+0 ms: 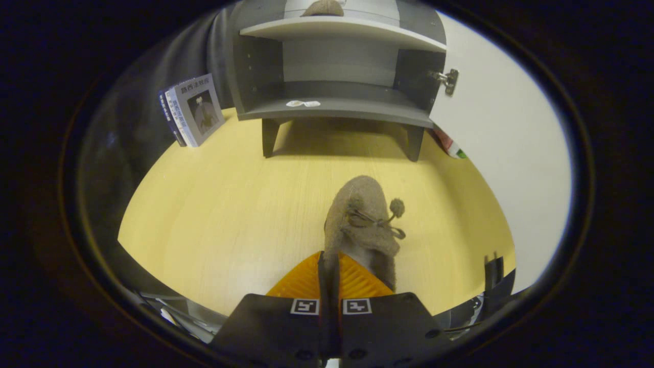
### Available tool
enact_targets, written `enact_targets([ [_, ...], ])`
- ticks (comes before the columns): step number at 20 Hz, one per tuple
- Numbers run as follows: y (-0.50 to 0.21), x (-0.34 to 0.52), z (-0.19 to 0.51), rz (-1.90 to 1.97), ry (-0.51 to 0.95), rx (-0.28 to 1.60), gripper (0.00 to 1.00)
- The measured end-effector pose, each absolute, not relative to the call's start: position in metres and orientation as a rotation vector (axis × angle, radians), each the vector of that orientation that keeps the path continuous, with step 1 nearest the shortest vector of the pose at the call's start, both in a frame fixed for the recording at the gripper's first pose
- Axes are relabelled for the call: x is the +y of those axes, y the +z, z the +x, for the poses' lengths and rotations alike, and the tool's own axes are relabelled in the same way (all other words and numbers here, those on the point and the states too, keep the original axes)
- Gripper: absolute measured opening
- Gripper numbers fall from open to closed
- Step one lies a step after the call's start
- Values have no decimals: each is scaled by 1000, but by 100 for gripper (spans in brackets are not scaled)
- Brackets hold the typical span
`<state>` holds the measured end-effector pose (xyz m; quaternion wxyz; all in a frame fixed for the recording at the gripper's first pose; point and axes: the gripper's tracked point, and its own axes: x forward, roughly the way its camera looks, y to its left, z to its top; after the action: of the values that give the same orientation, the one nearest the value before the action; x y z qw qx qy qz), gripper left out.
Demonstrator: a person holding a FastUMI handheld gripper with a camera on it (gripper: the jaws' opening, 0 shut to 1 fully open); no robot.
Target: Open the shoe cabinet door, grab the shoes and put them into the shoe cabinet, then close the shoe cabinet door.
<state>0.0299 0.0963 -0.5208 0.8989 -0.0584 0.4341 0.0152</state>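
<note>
Fingers [330, 278] pinching the heel edge of a brown felt shoe [364, 225] above the table [214, 204]; open shoe cabinet [337, 71] beyond.

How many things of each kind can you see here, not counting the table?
Shoes: 2, one pinched in the hand-held gripper, one on the cabinet's upper shelf
Cabinets: 1, door open
Books: 1
Total: 4

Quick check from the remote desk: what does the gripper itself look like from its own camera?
The gripper has a dark, boxy matte body with screw holes, two small square black-and-white fiducial markers side by side at the finger bases, and ribbed finger pads. Thin cables trail off both sides of the body.
</note>
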Motion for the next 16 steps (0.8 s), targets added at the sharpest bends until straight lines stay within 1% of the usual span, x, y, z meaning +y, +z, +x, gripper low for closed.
enact_targets([
  [3,-490,95,29,-124,21,868,3],
  [9,-398,96,37,-114,-34,778,3],
  [13,-327,100,55,-110,-79,683,3],
  [16,-279,105,73,-127,-82,616,2],
])
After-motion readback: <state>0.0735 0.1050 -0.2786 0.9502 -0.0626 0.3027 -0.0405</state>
